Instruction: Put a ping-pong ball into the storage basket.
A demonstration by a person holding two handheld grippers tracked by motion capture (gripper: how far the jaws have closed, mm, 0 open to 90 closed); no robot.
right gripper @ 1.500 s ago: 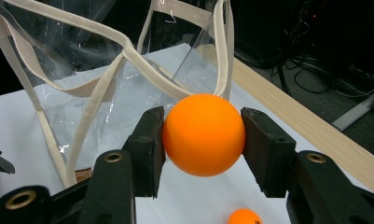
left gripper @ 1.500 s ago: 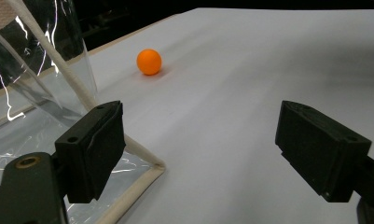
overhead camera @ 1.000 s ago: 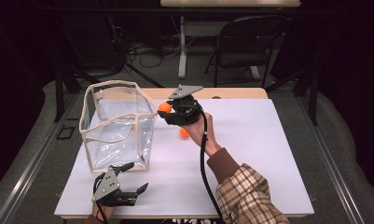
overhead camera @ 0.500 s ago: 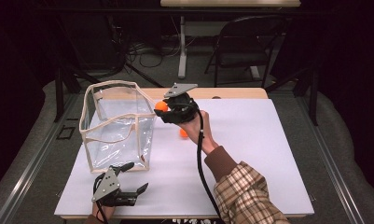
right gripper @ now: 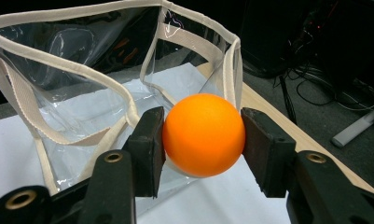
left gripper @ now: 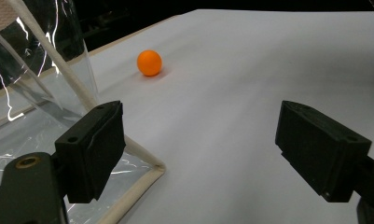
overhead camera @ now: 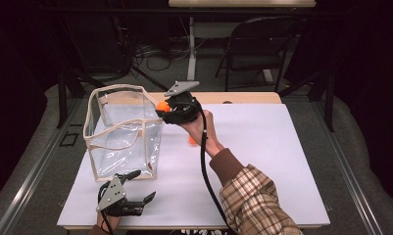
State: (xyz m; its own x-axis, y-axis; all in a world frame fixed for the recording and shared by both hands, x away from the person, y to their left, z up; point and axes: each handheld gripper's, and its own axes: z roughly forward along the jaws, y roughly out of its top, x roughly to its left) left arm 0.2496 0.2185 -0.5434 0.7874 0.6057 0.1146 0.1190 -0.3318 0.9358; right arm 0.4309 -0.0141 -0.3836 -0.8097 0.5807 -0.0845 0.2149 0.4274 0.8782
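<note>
A clear plastic bag (overhead camera: 123,132) with beige trim stands open at the table's left. My right gripper (overhead camera: 167,111) hangs beside the bag's right rim, shut on an orange ball (overhead camera: 162,106). In the right gripper view that ball (right gripper: 204,126) sits squeezed between both pads (right gripper: 149,149), with the bag's open mouth (right gripper: 105,79) just beyond. A second orange ball (overhead camera: 192,141) lies on the table, partly behind the right hand; the left gripper view shows this ball (left gripper: 149,62) too. My left gripper (overhead camera: 144,185) rests near the front edge below the bag, open with nothing between its pads (left gripper: 96,149).
The white table top (overhead camera: 262,147) stretches wide to the right. The bag's bottom corner (left gripper: 142,163) lies close to the left gripper's jaw. A black cable (overhead camera: 204,166) trails from the right gripper along the plaid sleeve. A folding chair (overhead camera: 255,54) stands behind the table.
The right gripper has carried the orange ball a little to the left, closer to the bag's rim. The left gripper has stayed put.
</note>
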